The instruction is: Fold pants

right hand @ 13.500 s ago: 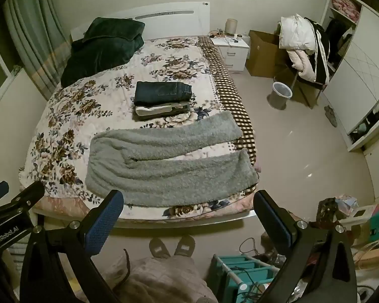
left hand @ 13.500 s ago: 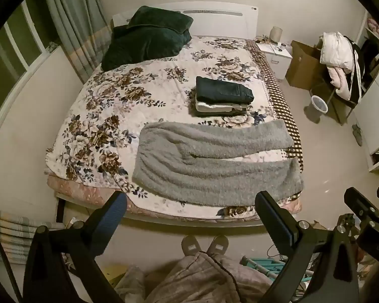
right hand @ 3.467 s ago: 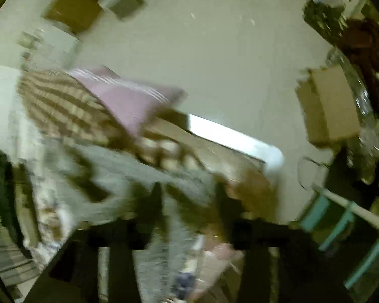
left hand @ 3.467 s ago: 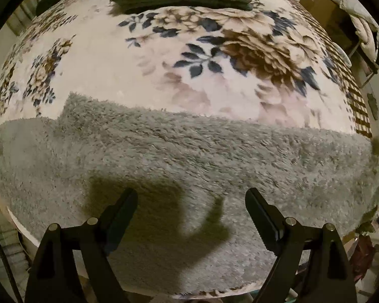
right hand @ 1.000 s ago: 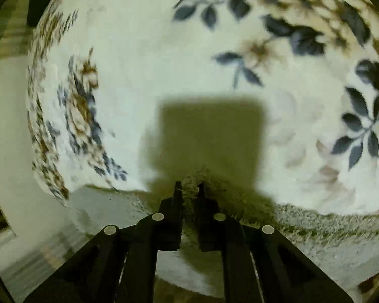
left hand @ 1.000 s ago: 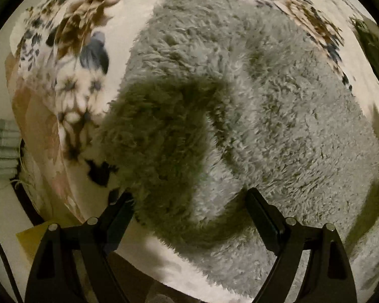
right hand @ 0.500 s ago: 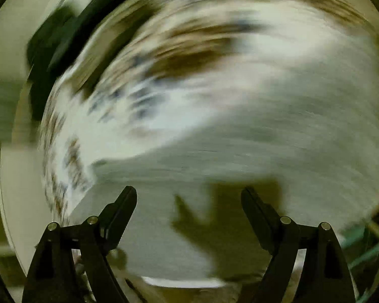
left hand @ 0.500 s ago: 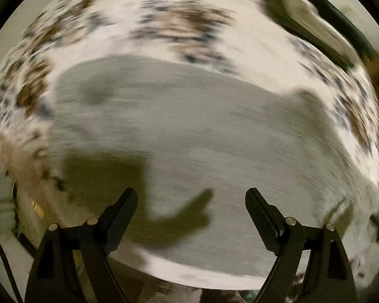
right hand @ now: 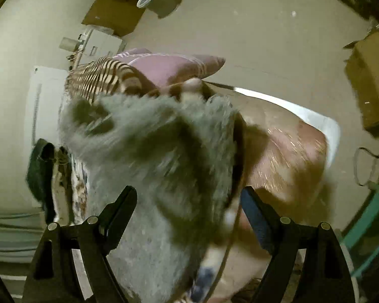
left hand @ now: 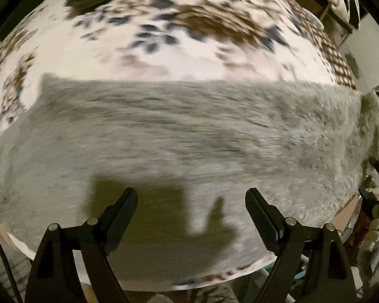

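Lying flat in one long band on the bedspread [left hand: 164, 58], the grey fleece pants [left hand: 189, 126] sat just beyond the left tongs [left hand: 190, 209], whose jaws were spread and empty. Leg ends [right hand: 151, 139] hung off the bed corner ahead of the right tongs [right hand: 187, 207], also spread, pinching nothing. Lengthwise fold looked done; cross folds remained. No readable writing.

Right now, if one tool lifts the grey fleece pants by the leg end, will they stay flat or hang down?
Probably hang down: the pants lie limp, following the bed, and the leg end droops over its edge. They look thick and fluffy, so likely light and not slippery. A single pinch may drag the layers apart.
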### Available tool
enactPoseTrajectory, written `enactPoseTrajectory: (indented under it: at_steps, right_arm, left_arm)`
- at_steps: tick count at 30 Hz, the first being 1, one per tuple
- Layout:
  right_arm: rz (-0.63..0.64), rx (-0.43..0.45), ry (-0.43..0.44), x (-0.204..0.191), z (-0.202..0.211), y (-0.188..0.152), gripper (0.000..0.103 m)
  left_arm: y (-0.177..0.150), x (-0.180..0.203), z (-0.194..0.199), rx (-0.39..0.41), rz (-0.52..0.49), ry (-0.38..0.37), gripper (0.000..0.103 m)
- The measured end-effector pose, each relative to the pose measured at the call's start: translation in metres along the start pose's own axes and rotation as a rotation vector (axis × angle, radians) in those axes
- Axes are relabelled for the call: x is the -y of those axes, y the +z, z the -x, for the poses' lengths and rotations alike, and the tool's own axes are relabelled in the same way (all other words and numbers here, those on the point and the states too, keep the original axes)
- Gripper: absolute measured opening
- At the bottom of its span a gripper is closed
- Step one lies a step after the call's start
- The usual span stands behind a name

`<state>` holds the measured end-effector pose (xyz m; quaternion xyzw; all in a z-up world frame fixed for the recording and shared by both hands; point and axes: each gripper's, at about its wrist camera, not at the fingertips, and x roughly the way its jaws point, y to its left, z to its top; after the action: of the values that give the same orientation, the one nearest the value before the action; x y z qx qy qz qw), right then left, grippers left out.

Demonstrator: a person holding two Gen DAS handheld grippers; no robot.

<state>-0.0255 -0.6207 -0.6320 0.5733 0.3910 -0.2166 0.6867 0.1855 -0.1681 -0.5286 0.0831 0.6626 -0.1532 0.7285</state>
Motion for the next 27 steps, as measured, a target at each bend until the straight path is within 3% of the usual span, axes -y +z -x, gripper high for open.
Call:
enactPoseTrajectory:
  at_steps: [3,5,9,12,15,20,21,23,27]
  right_arm:
    - [0.095,-0.021,0.036,-0.008,-0.011,0.008,0.085]
    - [0.173,0.002,0.074,-0.022,-0.006,0.006,0.077]
    - [0.294,0.030,0.118,-0.050,0.005,0.003,0.077]
    - [0.350,0.036,0.015,-0.057,-0.003,0.011,0.077]
    - [0.295,-0.001,-0.056,-0.039,-0.016,0.031,0.077]
    - [0.280,-0.013,-0.038,-0.022,-0.017,0.044,0.076]
    - [0.295,-0.012,-0.020,-0.025,-0.017,0.044,0.071]
    - [0.335,0.010,-0.020,-0.036,-0.018,0.043,0.023]
    - [0.369,0.082,-0.032,-0.056,-0.001,0.030,0.019]
  left_arm:
    - [0.006,0.024,-0.015,-0.029,-0.012,0.020,0.087]
    - [0.010,0.035,-0.022,-0.038,-0.020,0.035,0.087]
    - [0.014,0.053,-0.028,-0.043,-0.031,0.051,0.087]
    - [0.016,0.064,-0.032,-0.048,-0.036,0.060,0.087]
    - [0.019,0.074,-0.038,-0.058,-0.034,0.069,0.087]
    - [0.011,0.086,-0.044,-0.075,-0.021,0.071,0.087]
    - [0.011,0.088,-0.045,-0.075,-0.018,0.072,0.087]
    - [0.010,0.089,-0.047,-0.072,-0.009,0.072,0.087]
    - [0.009,0.086,-0.044,-0.067,0.019,0.053,0.087]
